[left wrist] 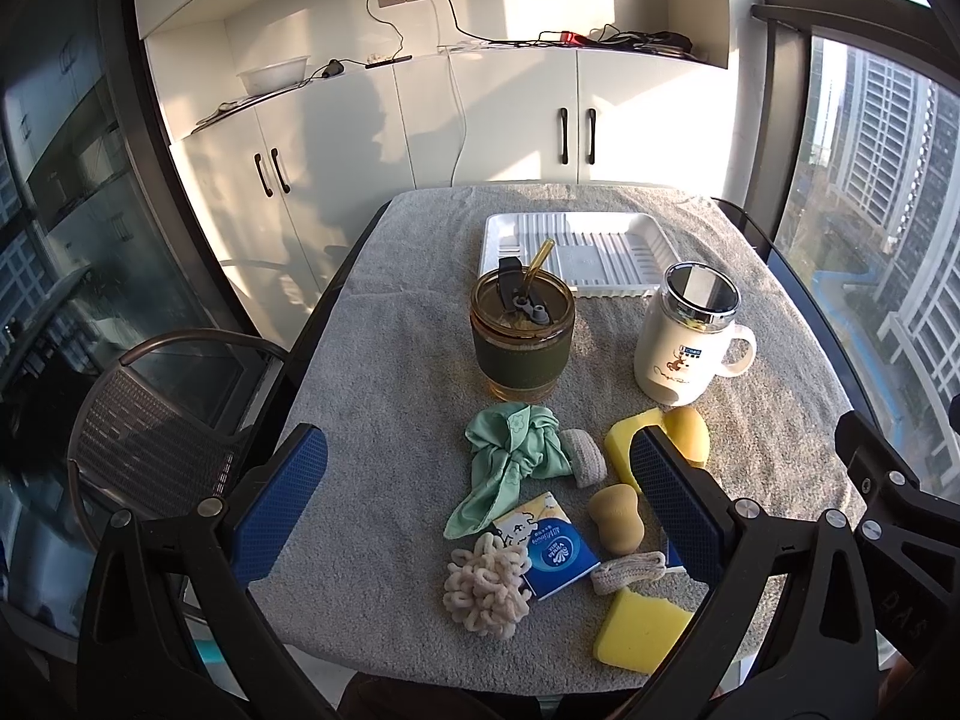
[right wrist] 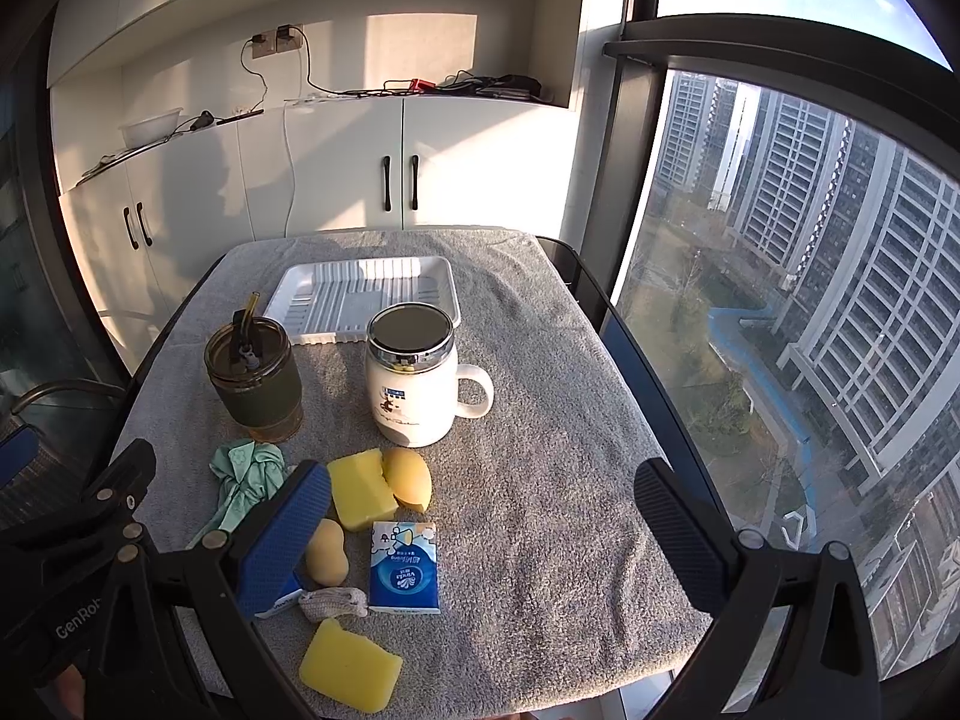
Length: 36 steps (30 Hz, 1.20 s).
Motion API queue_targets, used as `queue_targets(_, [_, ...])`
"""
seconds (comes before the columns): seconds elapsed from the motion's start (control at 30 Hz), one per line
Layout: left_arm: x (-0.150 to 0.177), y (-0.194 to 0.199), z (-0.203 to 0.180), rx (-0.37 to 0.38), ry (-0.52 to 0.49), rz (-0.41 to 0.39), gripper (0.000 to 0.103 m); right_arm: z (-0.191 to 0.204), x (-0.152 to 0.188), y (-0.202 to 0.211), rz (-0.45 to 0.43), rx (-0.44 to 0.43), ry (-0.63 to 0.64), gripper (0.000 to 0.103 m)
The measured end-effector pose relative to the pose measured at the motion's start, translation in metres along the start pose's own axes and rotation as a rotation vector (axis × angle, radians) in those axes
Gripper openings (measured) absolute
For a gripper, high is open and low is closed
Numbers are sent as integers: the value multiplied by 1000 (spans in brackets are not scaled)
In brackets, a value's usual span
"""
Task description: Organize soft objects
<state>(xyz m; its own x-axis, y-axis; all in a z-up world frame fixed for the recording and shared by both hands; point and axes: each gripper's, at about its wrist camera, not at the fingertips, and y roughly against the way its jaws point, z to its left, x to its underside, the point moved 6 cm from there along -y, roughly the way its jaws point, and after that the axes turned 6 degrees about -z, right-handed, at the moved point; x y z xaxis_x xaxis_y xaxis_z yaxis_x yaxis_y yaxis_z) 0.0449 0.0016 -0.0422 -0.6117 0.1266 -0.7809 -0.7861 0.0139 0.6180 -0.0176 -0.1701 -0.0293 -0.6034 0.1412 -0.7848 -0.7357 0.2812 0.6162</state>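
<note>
Start of sorting: left gripper [left wrist: 480,498] and right gripper [right wrist: 480,531] both wide, empty; next, grab a yellow sponge [right wrist: 350,673] at 6 o'clock for the white tray [right wrist: 282,294] at 12.

Legible text, both wrist views:

- Tissue pack [right wrist: 403,567]: blue lower half carries the brand "Vinda", printed upside down as seen; smaller characters beside it unreadable.
- Second tissue pack [left wrist: 549,552]: same "Vinda" mark, inverted.
- Left gripper [right wrist: 78,546] body: white lettering "GenRob", cut off at the edge.
- White mug [right wrist: 414,390]: small blue label, illegible.
</note>
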Motion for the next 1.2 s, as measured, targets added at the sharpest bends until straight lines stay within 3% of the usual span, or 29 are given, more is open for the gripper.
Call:
queue_targets(0.2, [16,-10,2,20,-12,23,102,0,8,-11,35,1,11,103])
queue_targets(0.43, [54,-37,0,130,-13,100,102,13,43,-43,117,-12,65,103])
queue_targets(0.8, [117,-76,6,137,-67,250,102,31,95,-70,170,-64,163,103])
queue_targets(0.97, [136,-89,13,132,-79,288,98,41,120,-58,168,-168,211,102])
queue_targets(1.13, [153,-98,12,207,-51,332,92,67,143,-39,131,-288,327,102])
queue_targets(1.2, [161,-101,13,204,-55,344,83,76,153,-34,115,-316,376,99])
